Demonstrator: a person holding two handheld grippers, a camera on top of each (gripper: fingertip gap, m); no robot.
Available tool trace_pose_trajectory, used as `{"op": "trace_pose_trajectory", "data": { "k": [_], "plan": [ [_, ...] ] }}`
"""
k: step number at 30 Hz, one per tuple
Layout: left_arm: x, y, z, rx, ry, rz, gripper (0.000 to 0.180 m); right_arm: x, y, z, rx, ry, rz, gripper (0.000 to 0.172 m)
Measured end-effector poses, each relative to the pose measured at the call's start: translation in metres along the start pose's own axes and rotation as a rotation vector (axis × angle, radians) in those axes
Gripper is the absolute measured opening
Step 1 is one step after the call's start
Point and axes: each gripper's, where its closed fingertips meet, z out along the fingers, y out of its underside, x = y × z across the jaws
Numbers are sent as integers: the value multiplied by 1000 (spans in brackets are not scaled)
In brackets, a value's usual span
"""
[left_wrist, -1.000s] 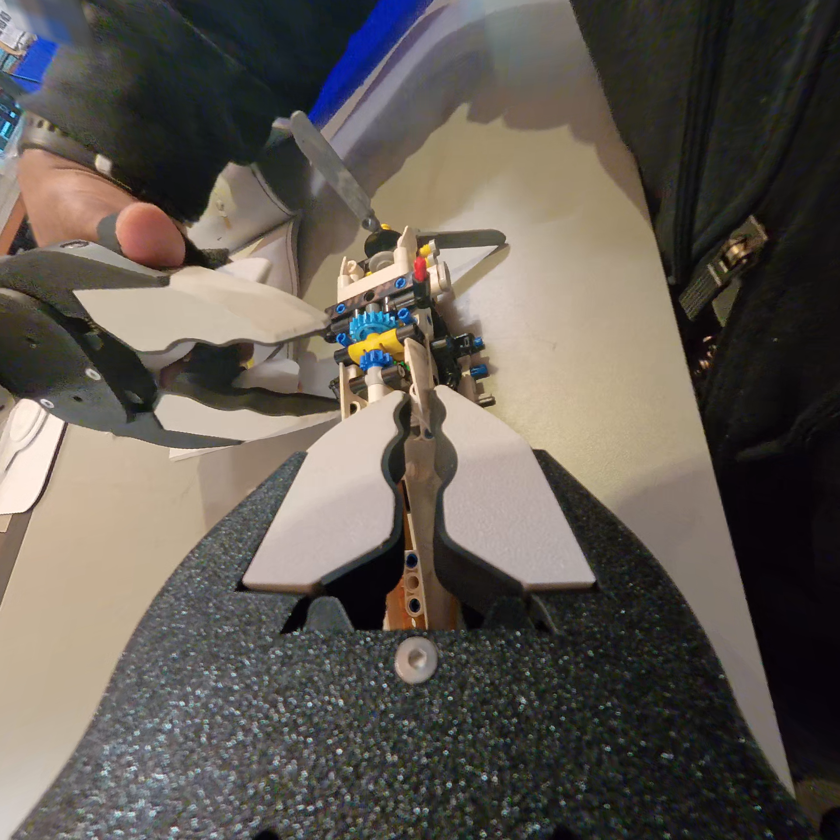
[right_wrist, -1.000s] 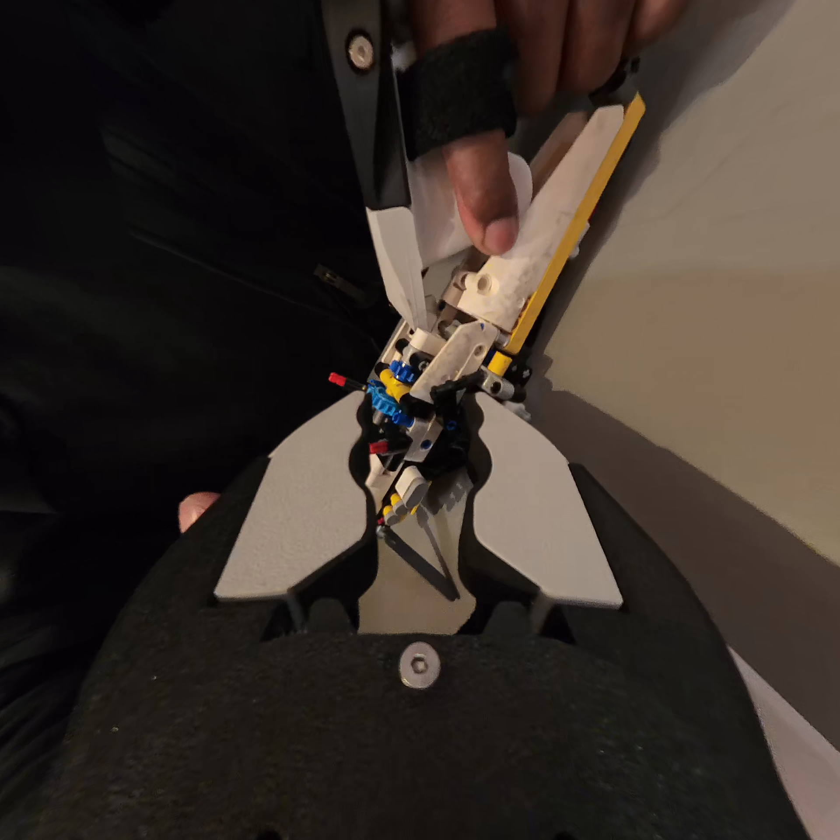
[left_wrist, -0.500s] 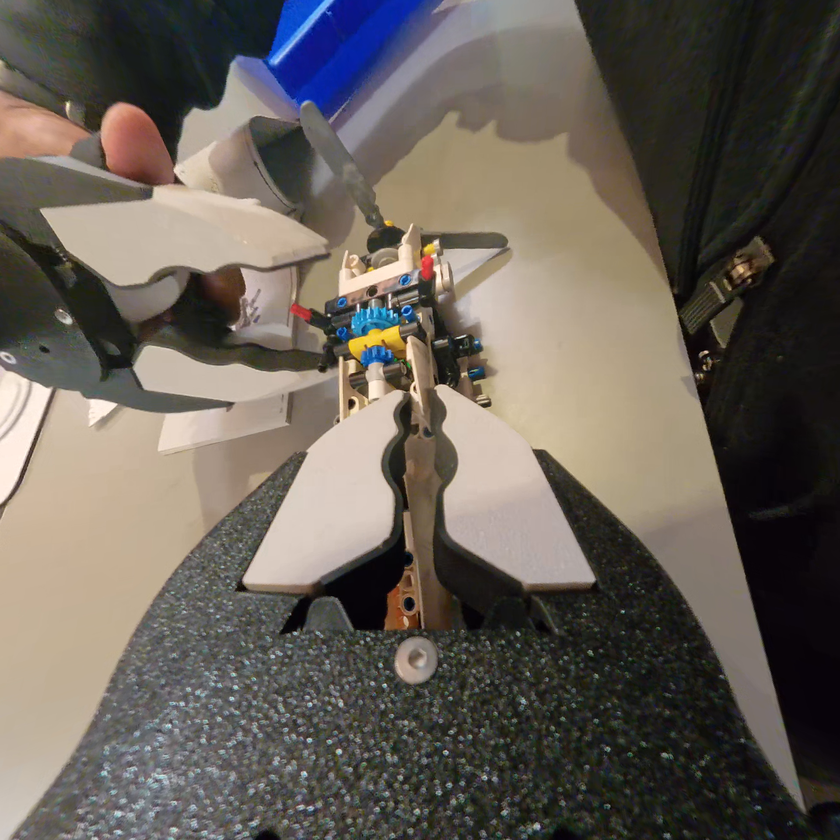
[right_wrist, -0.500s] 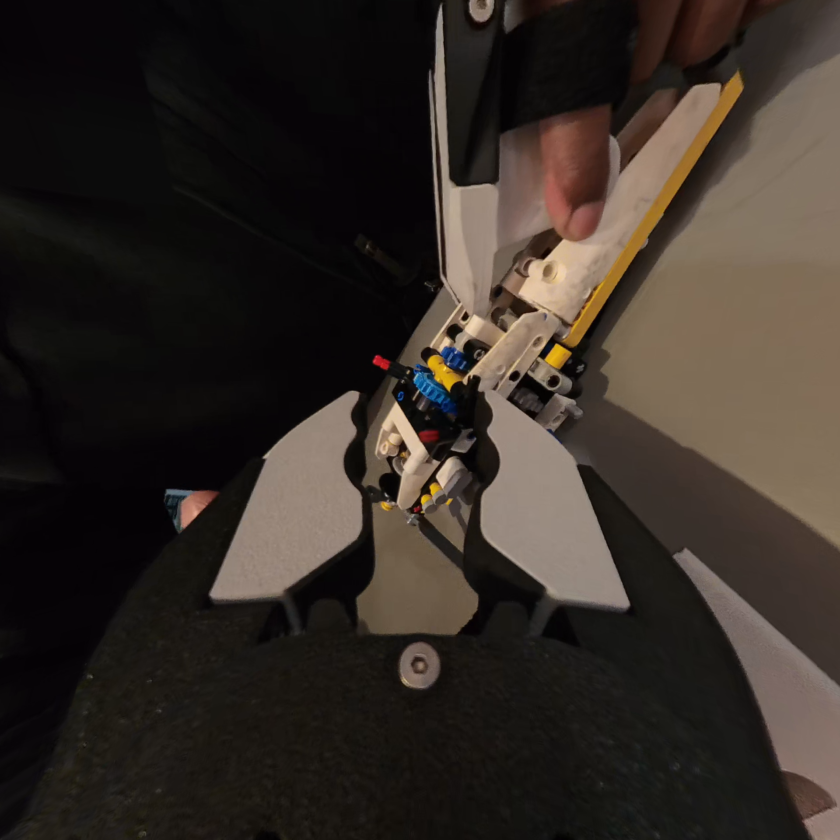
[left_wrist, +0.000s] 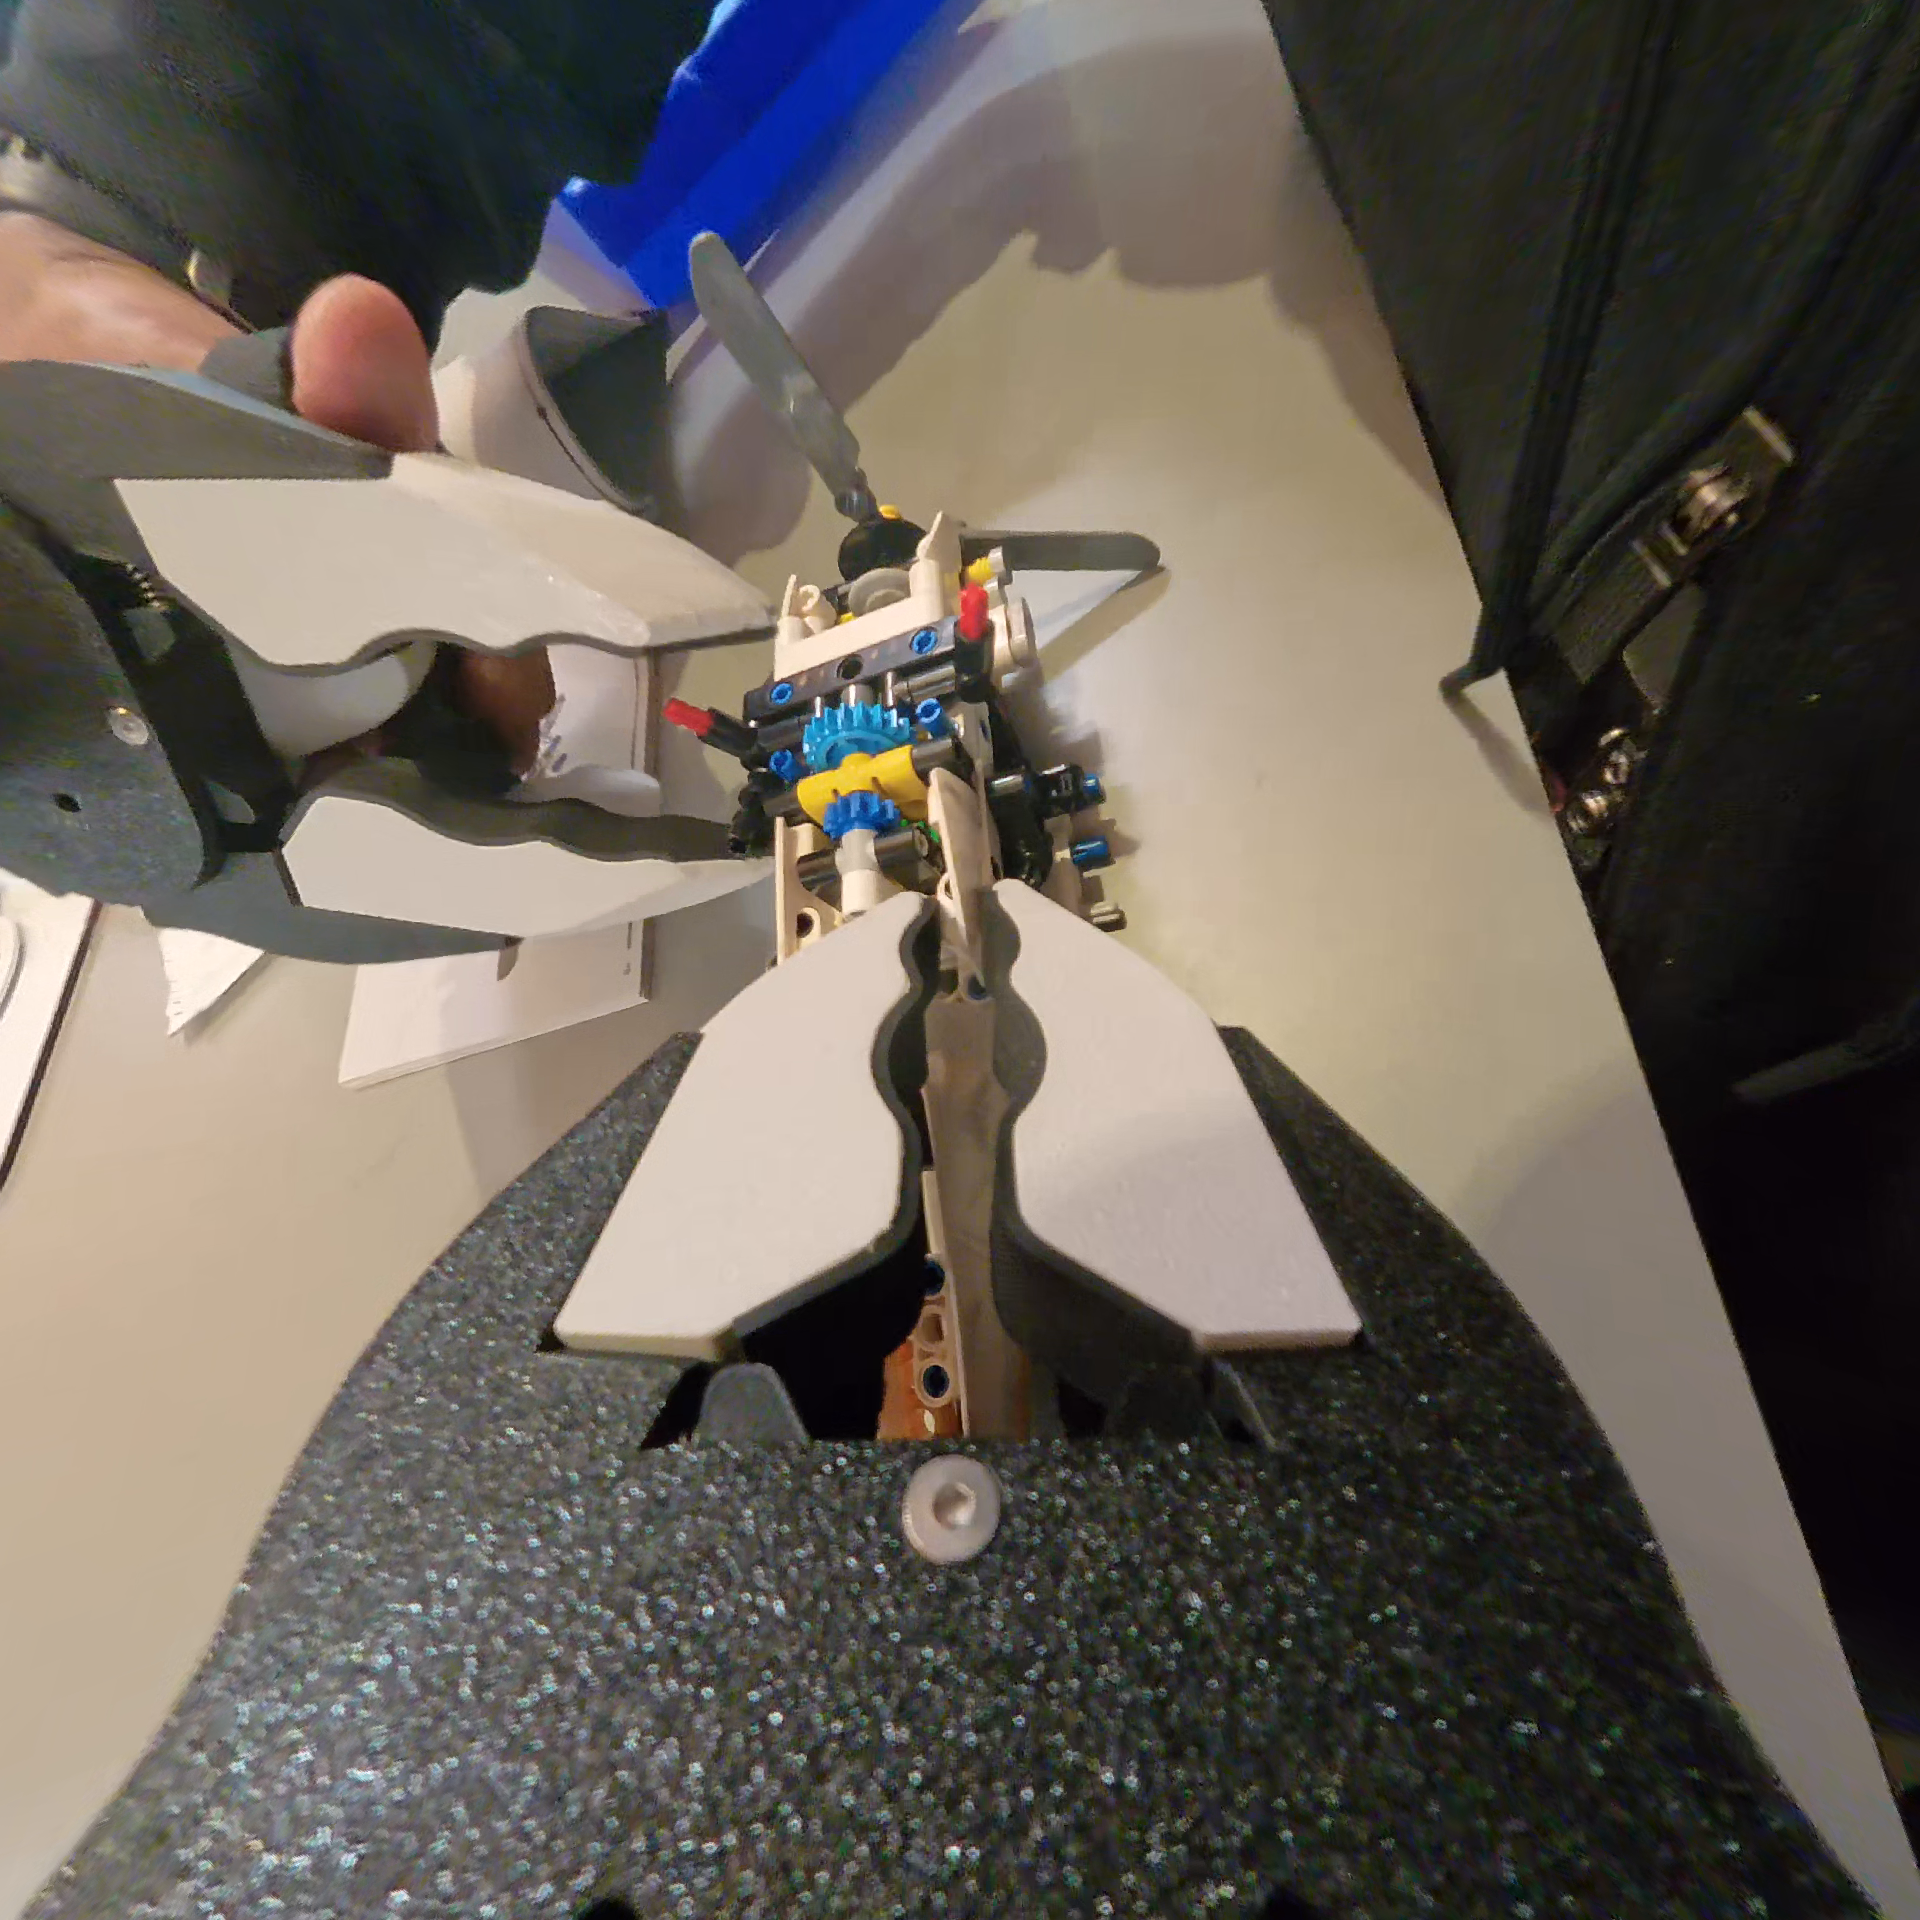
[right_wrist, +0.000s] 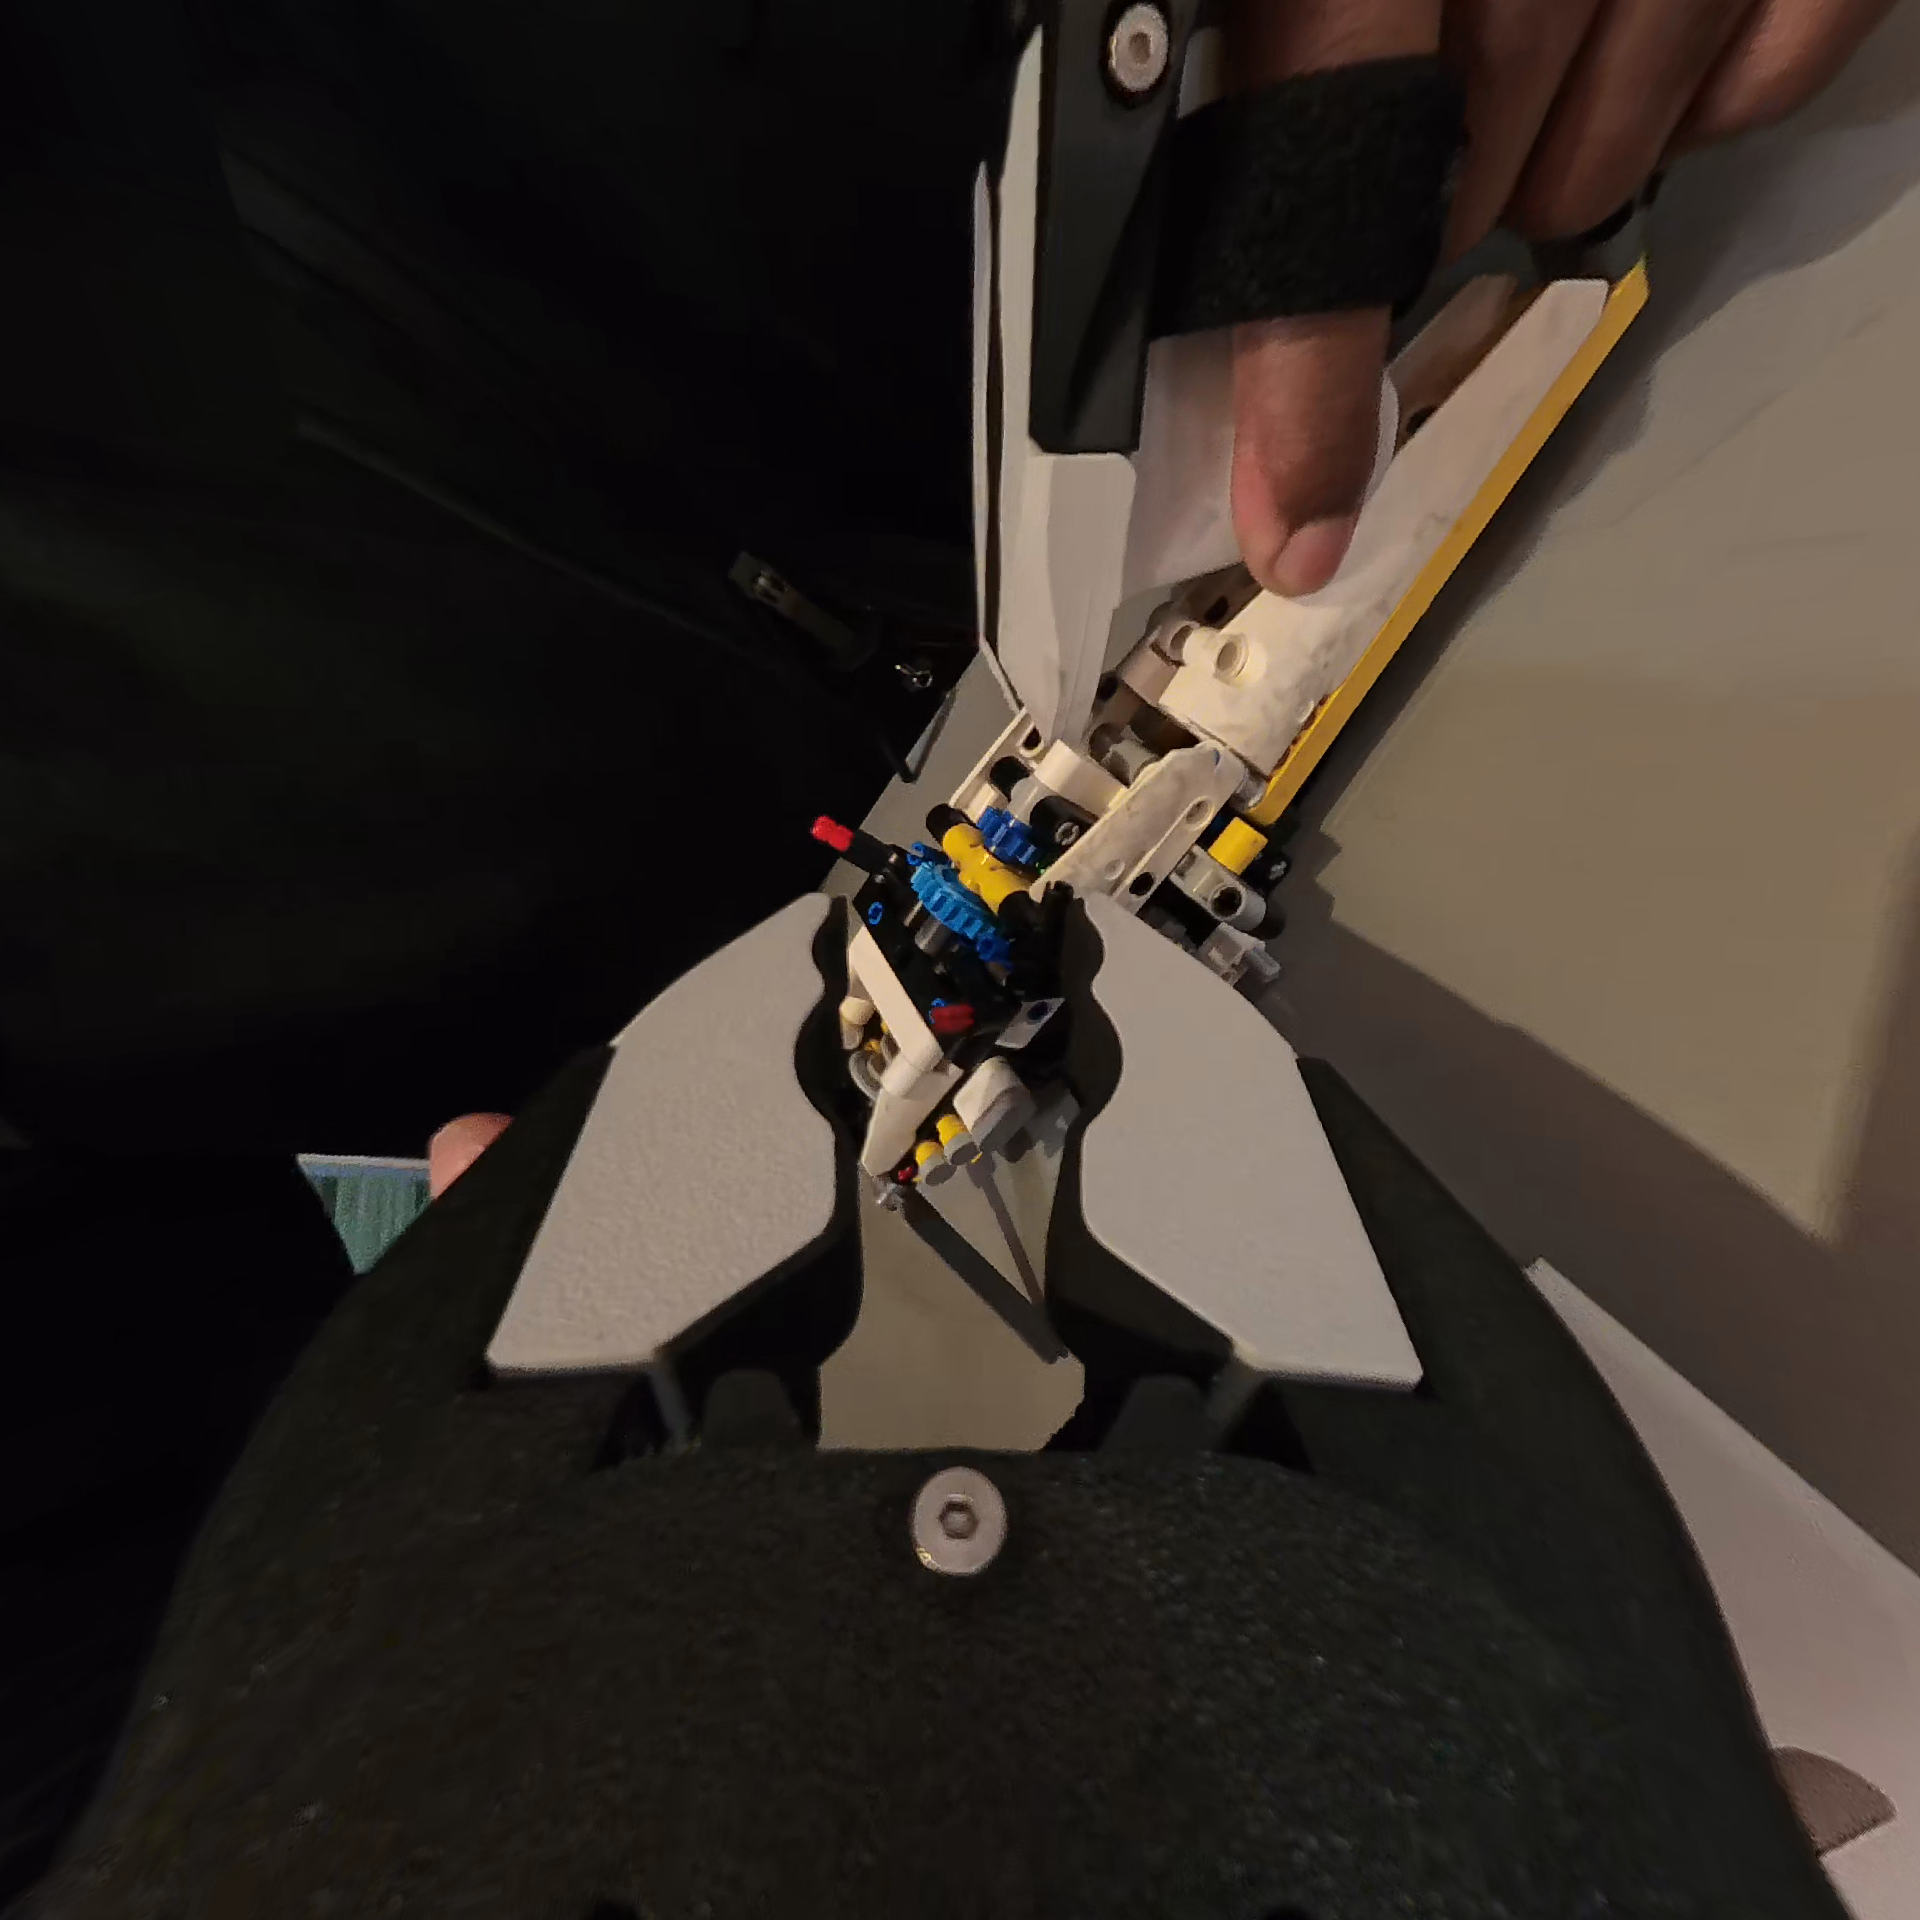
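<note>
In the left wrist view, the left gripper (left_wrist: 961, 935) is seen nearly closed, its pads pressed on a white beam of the toy brick model (left_wrist: 873, 748), which is held over the pale table (left_wrist: 1299, 831). The right gripper (left_wrist: 743, 738) is seen at the model's left side, spread wide, and a blue bin (left_wrist: 717, 208) is shown far left. A dark jacket (left_wrist: 1662, 520) bounds the table edge on the right.

In the right wrist view, the model's (right_wrist: 966, 935) front end is shown between the right gripper's (right_wrist: 951, 940) parted fingers; whether both pads press on it cannot be told. Only here is the yellow strip (right_wrist: 1455, 540) along the model's long white body shown. Open table (right_wrist: 1662, 831) is seen on the right.
</note>
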Motion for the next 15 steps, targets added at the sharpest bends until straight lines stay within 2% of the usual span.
{"op": "trace_pose_trajectory", "data": {
  "k": [8,11,15],
  "plan": [
    [-2,1,0,-23,-8,-47,9,5,3,0,11,157,14,40],
    [-3,2,1,-36,-9,-79,9,12,3,-6,-1,312,-8,40],
    [-4,3,1,-50,-6,-128,9,5,-8,-17,70,559,-83,39]
  ]
}}
